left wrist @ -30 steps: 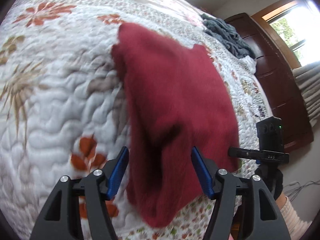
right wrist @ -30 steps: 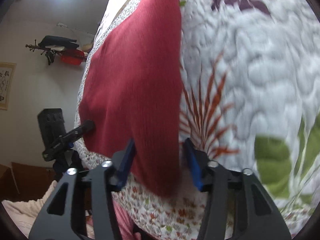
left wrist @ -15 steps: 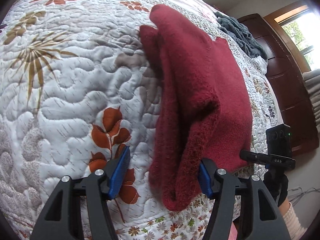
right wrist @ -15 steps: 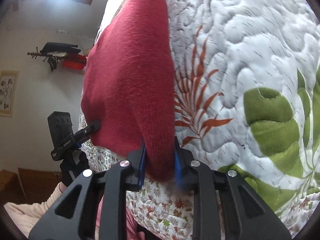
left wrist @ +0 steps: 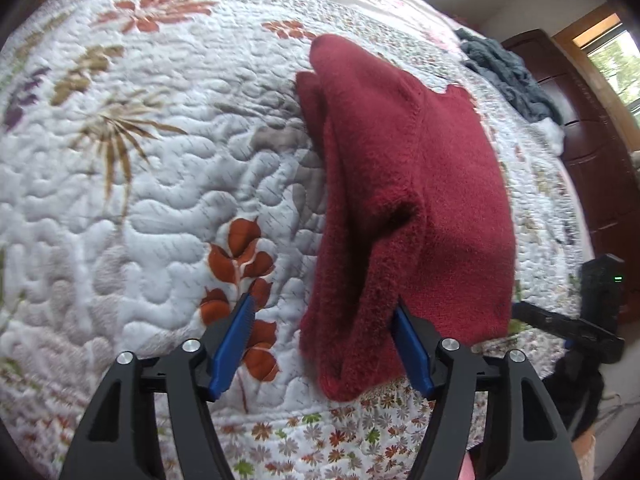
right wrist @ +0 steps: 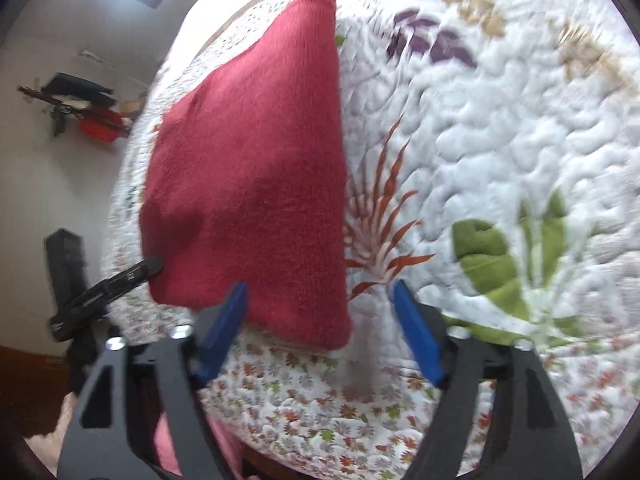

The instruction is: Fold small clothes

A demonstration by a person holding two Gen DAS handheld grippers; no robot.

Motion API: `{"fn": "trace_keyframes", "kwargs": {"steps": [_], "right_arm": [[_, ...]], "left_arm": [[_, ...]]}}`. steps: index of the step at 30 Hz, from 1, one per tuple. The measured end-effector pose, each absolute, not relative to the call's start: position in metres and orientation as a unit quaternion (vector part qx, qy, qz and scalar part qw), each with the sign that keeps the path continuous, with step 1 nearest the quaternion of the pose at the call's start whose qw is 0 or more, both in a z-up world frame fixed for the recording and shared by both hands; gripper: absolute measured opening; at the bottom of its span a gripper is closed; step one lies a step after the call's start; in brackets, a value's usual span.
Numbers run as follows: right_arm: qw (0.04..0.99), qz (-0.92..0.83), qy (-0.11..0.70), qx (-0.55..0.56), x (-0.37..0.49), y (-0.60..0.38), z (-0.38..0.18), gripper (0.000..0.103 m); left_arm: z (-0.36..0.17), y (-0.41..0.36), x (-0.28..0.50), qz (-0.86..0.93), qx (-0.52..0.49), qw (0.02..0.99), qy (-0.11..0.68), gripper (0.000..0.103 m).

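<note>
Dark red fuzzy knit sweater (left wrist: 420,184) lies folded lengthwise near the front edge of the white floral quilted bedspread (left wrist: 140,208), narrowed for a further fold. Left gripper (left wrist: 326,340) and right gripper (right wrist: 318,330) both gape wide, gripping nothing, straddling its near hem. Sleeves tucked under, layer count unclear; right view blurred.

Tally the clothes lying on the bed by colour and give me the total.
Red: 1, the red knit garment, folded near the quilt's edge.
Dark grey-blue: 1, the crumpled grey clothing at the far side.
Total: 2
</note>
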State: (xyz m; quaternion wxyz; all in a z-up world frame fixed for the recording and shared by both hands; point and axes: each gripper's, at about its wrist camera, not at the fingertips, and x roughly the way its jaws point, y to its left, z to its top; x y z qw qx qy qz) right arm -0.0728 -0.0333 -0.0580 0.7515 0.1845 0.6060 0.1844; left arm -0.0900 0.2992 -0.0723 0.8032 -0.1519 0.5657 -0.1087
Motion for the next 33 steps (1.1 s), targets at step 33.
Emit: {"fn": "trace_keyframes", "kwargs": {"steps": [33], "right_arm": [[0.816,0.085,0.570,0.041,-0.091,0.024,0.034,0.096]], "left_arm": [[0.016,0.258,-0.120,-0.013,-0.058,0.842,0.537,0.091]]}}
